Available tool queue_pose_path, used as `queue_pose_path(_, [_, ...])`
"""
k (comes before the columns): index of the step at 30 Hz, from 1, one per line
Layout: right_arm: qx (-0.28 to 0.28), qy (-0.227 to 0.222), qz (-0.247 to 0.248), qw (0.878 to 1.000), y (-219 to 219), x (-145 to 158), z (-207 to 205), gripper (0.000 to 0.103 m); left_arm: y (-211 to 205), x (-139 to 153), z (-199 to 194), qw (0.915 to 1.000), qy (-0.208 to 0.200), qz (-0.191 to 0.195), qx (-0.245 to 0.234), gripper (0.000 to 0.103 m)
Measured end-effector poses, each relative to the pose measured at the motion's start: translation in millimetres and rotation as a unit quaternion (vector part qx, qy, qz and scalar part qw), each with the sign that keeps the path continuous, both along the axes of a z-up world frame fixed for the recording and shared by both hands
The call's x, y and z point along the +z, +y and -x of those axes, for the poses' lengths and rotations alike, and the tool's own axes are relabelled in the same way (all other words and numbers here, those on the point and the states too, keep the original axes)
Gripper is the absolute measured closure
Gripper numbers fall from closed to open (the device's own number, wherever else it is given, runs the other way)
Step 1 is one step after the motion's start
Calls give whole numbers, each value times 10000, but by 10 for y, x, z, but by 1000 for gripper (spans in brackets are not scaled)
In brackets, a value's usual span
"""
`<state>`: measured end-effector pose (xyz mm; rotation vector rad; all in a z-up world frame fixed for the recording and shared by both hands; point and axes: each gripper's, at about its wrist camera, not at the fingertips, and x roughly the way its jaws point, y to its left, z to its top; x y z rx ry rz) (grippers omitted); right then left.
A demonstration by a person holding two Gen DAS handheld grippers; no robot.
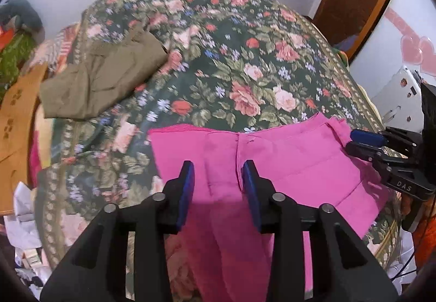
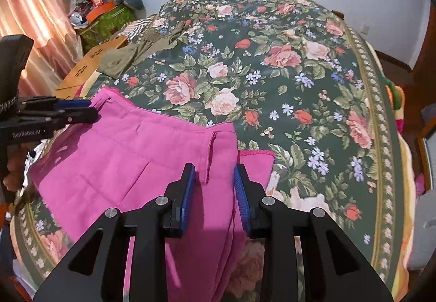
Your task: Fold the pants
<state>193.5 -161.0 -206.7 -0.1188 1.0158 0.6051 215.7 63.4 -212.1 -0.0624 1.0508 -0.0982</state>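
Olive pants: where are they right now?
The olive pants lie on the far left of the floral bedspread, beside the wooden board, beyond the pink pants.

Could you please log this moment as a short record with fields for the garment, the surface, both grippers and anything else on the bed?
garment: pink pants, spread flat, near end hanging over the bed edge
surface: floral bedspread
left hand-held gripper: open, above the pants
right hand-held gripper: open, above the pants
other item: olive garment, folded, far left of the bed
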Motion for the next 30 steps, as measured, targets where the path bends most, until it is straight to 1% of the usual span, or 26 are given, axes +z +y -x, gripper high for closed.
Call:
queue_pose_path(2, [-45, -19, -32, 10000, -39, 53, 40, 65, -9, 78, 81, 9998, -105, -147, -14, 59])
queue_pose_path(3, [-91, -39, -39, 9999, -66, 79, 66, 59, -7, 110, 129, 9995, -140, -282, 38, 54])
queue_pose_path(4, [-130, -58, -36, 9999, -83, 96, 84, 56, 6, 124, 155, 9994, -151, -318, 66, 49])
queue_pose_path(5, [-175, -80, -31, 9998, -110, 118, 115, 56, 33, 137, 186, 9994, -155, -304, 99, 47])
queue_pose_path(6, [-202, -70, -36, 9998, -123, 129, 132, 56, 62, 144, 221, 9994, -145, -266, 148, 42])
queue_pose_path(7, [-255, -23, -65, 9997, -157, 141, 166, 54, 104, 150, 261, 9995, -127, -202, 210, 39])
queue_pose_path(8, [-315, 15, -91, 9995, -178, 145, 189, 52, 139, 148, 297, 9995, -100, -133, 250, 38])
queue_pose_path(9, [-367, 38, -117, 9992, -202, 147, 214, 48, 170, 125, 340, 9997, -34, -42, 255, 37])
queue_pose_path(10, [-418, 41, -158, 9990, -235, 151, 263, 46, 182, 93, 377, 9997, 42, 12, 241, 37])
queue_pose_path(13, [-406, 148, -188, 9989, -257, 106, 342, 46, 167, -54, 449, 9992, 335, 135, 167, 37])
queue_pose_path(15, [-400, 251, -156, 9988, -251, 34, 375, 46, 153, -119, 480, 9988, 399, 220, 176, 37])
queue_pose_path(17, [-433, 331, -134, 9984, -243, -48, 382, 46, 165, -145, 483, 9979, 443, 429, 211, 37])
queue_pose_path(21, [-465, 420, -252, 9977, -240, -129, 351, 46, 184, -215, 398, 9959, 522, 702, 210, 37])
queue_pose_path(23, [-462, 436, -288, 9976, -226, -166, 305, 46, 175, -217, 353, 9958, 509, 736, 176, 41])
queue_pose_path(24, [-446, 422, -289, 9977, -216, -173, 292, 47, 158, -213, 333, 9959, 500, 735, 150, 46])
queue_pose_path(25, [-413, 399, -288, 9979, -192, -186, 267, 48, 135, -210, 317, 9960, 479, 736, 139, 49])
queue_pose_path(26, [-393, 381, -293, 9981, -179, -195, 257, 50, 127, -213, 306, 9960, 478, 736, 137, 50])
queue_pose_path(28, [-401, 348, -374, 9979, -174, -208, 240, 60, 101, -222, 288, 9966, 441, 686, 125, 53])
queue_pose_path(29, [-432, 319, -364, 9979, -172, -213, 233, 63, 94, -222, 288, 9968, 416, 669, 105, 55])
queue_pose_path(30, [-427, 278, -360, 9981, -166, -210, 231, 67, 79, -216, 293, 9970, 398, 654, 77, 59])
